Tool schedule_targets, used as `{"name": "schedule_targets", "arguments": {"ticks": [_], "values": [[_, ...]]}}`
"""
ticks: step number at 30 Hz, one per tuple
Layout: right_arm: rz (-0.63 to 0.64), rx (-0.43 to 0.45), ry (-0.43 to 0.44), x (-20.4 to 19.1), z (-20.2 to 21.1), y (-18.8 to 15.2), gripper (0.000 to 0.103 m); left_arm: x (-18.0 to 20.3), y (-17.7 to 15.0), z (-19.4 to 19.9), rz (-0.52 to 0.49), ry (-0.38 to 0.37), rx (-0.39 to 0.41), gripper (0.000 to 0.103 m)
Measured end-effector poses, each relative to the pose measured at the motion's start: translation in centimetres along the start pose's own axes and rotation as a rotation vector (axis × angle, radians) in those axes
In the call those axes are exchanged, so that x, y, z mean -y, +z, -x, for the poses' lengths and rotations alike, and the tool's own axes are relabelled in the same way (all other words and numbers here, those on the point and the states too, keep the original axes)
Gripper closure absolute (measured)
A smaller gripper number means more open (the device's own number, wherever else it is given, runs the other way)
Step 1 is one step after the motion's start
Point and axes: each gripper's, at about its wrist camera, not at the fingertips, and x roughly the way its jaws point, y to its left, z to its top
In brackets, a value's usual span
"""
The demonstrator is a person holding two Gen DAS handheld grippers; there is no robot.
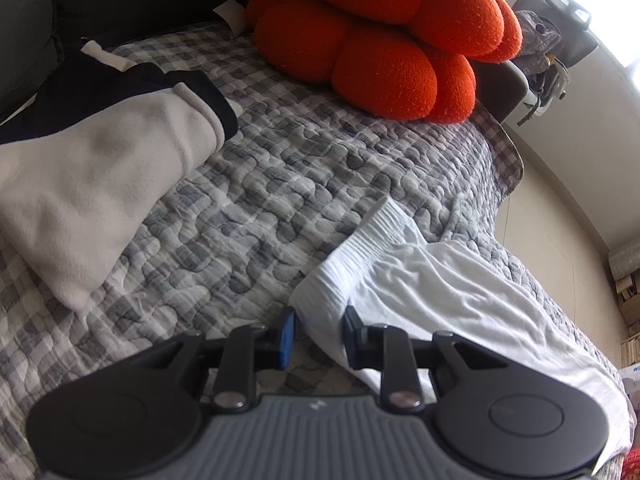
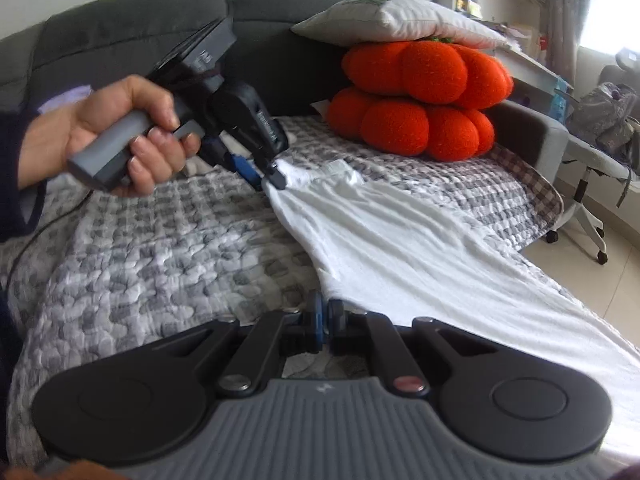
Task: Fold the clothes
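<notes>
While the left gripper (image 1: 319,336) clamps the white garment (image 1: 420,280) waistband and the right gripper (image 2: 323,322) pinches its edge at lower centre, keep both ends level and taut.

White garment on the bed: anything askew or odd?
Yes. The white garment lies wrinkled and diagonal across the checked quilt, its far end trailing over the bed edge. Both tongs grip it: left tongs at the ribbed band, right tongs on the near edge. No damage visible.

One white ribbed-waist cotton garment (image 2: 400,240), one beige-and-navy fleece garment (image 1: 92,184), two orange knitted pumpkin cushions (image 2: 420,96), one white pillow (image 2: 396,20), two handheld grippers (image 2: 324,320).
</notes>
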Motion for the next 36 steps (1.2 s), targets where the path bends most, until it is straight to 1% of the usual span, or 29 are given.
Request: {"name": "schedule_targets", "arguments": {"ticks": [2,5,8,10,14,15,16,17,19,21,23,26,28,32,33,35,36], "values": [[-0.006,-0.037,-0.005,0.0,-0.7,-0.6,0.098,0.0,0.0,0.2,0.007,0.004,0.002,0.082],[0.011,0.004,0.027,-1.0,0.1,-0.1,0.098,0.0,0.2,0.7,0.013,0.002,0.021,0.084],[-0.012,0.029,0.045,-0.6,0.8,0.4,0.098,-0.4,0.4,0.9,0.024,-0.001,0.032,0.085],[-0.025,0.017,0.050,-0.5,0.8,0.3,0.098,-0.5,0.3,0.8,0.024,0.000,0.024,0.085],[-0.009,-0.050,0.030,-0.8,-0.5,-0.4,0.097,-0.4,0.2,0.6,0.002,0.011,0.010,0.085],[-0.004,-0.068,0.024,-0.9,-0.9,-0.5,0.097,-0.3,0.1,0.5,-0.007,0.008,0.004,0.084],[0.001,-0.085,0.019,-1.0,-1.2,-0.7,0.097,-0.4,0.1,0.4,-0.016,0.009,-0.004,0.080],[0.000,-0.094,0.015,-1.0,-1.5,-0.8,0.097,-0.5,0.2,0.4,-0.021,0.007,-0.008,0.078],[-0.001,-0.085,0.016,-1.0,-1.4,-0.8,0.094,-1.0,0.4,0.5,-0.020,-0.010,-0.012,0.077],[-0.008,-0.072,0.019,-0.9,-1.0,-0.6,0.090,-1.8,0.9,0.9,0.012,-0.040,-0.009,0.077],[-0.018,-0.058,0.021,-0.8,-0.5,-0.3,0.090,-2.6,1.4,1.4,0.039,-0.072,-0.005,0.076],[-0.038,-0.057,0.018,-0.6,-0.4,-0.2,0.090,-3.4,2.3,2.3,0.057,-0.076,0.027,0.076],[-0.046,-0.079,0.021,-0.7,-0.9,-0.5,0.090,-3.1,3.0,1.9,0.059,-0.104,0.047,0.075],[-0.039,-0.094,0.020,-1.0,-1.3,-0.7,0.089,-2.4,4.5,1.0,0.062,-0.162,0.086,0.067],[-0.046,-0.093,0.022,-0.9,-1.3,-0.8,0.089,-1.9,4.7,0.3,0.048,-0.163,0.087,0.066],[-0.059,-0.092,0.027,-0.7,-1.3,-0.8,0.089,-0.8,5.0,-1.0,0.018,-0.160,0.087,0.058],[-0.065,-0.091,0.029,-0.6,-1.4,-0.9,0.089,-0.2,5.2,-1.6,0.002,-0.158,0.087,0.057]]}}
